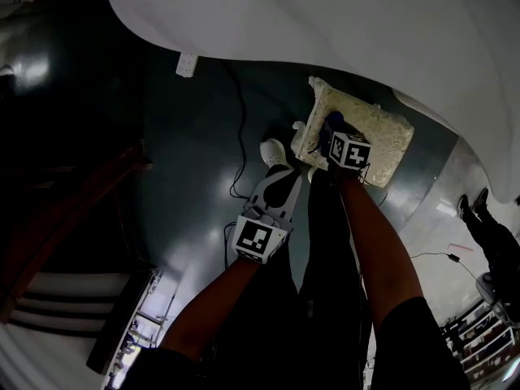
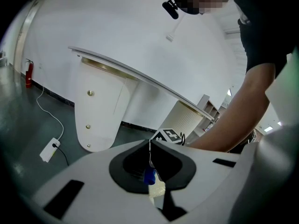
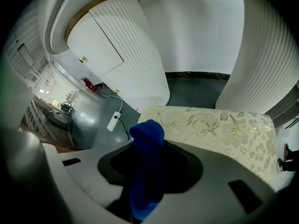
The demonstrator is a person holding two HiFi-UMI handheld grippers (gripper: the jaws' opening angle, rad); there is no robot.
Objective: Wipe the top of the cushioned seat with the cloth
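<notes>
Head view, left to right. A white power strip lies on the dark grey glossy floor at the far left, beside the rim of the broad white curved tabletop. A thin black cable trails across the floor to its right.

The left gripper is held over the floor left of centre, near a white shoe. In the left gripper view its jaws stand pressed together in a thin line with nothing clamped. Beyond them are the tabletop's rounded white leg panel and a red fire extinguisher against the far wall.

Right of centre, the cream floral-patterned cushioned seat stands on the floor just below the tabletop's edge. The right gripper is held over the seat's near left part. In the right gripper view its jaws are closed upon a crumpled deep-blue cloth, which rises between them and overlaps the seat's left corner. Whether cloth and cushion touch cannot be told. A white ribbed column stands behind the seat.

At the far right edge, the dark shoes of another person are seen on the floor.
</notes>
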